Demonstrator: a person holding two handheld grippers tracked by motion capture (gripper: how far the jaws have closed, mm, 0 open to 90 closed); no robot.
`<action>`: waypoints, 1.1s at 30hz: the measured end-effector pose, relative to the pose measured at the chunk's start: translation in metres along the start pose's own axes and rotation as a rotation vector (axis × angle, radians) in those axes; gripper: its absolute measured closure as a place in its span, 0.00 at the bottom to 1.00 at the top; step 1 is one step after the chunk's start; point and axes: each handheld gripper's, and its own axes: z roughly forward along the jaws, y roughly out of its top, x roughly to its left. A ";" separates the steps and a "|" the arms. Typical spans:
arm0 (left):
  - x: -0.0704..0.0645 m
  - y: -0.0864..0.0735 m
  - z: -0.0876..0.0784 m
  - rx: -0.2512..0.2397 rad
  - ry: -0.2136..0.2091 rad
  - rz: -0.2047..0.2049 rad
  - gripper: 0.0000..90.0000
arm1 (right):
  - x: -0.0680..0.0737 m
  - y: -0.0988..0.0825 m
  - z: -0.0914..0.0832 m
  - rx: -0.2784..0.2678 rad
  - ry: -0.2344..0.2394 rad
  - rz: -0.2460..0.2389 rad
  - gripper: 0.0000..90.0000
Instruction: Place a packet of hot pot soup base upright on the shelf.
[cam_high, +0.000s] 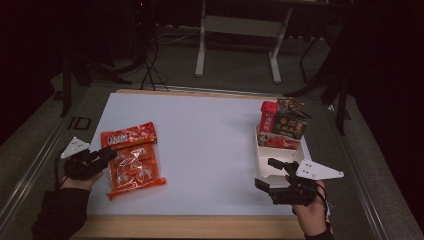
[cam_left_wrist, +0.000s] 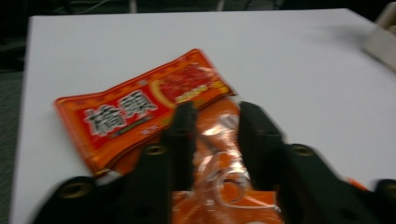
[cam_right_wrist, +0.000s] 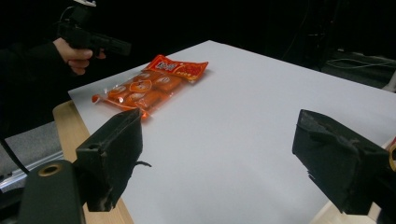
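An orange snack bag (cam_high: 132, 162) with a red header and small wrapped pieces inside lies flat at the table's left. My left gripper (cam_high: 111, 154) hangs over the bag's left edge. In the left gripper view its jaws stand a narrow gap apart (cam_left_wrist: 215, 112), and the bag's shiny film (cam_left_wrist: 219, 154) shows in that gap below them. The right gripper view shows that left gripper (cam_right_wrist: 116, 45) raised a little above the bag (cam_right_wrist: 149, 86). My right gripper (cam_high: 266, 173) rests near the front right, jaws wide open with nothing between them (cam_right_wrist: 215, 154).
A white tray (cam_high: 280, 167) sits at the right, just beyond my right gripper. Standing in its far end are a red packet (cam_high: 268, 117) and a dark packet (cam_high: 292, 122), with another red pack (cam_high: 277, 142) lying before them. Wooden table edge (cam_high: 190, 226) runs along the front.
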 end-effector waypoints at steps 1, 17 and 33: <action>0.003 -0.001 0.002 0.004 0.013 -0.007 0.85 | 0.000 0.000 0.000 -0.001 0.000 -0.002 0.18; 0.020 -0.022 0.031 0.156 0.144 0.005 1.00 | 0.000 -0.002 0.001 -0.001 0.011 0.001 0.18; 0.023 -0.024 0.043 0.237 0.119 0.008 1.00 | -0.001 -0.003 0.005 0.009 0.015 -0.001 0.18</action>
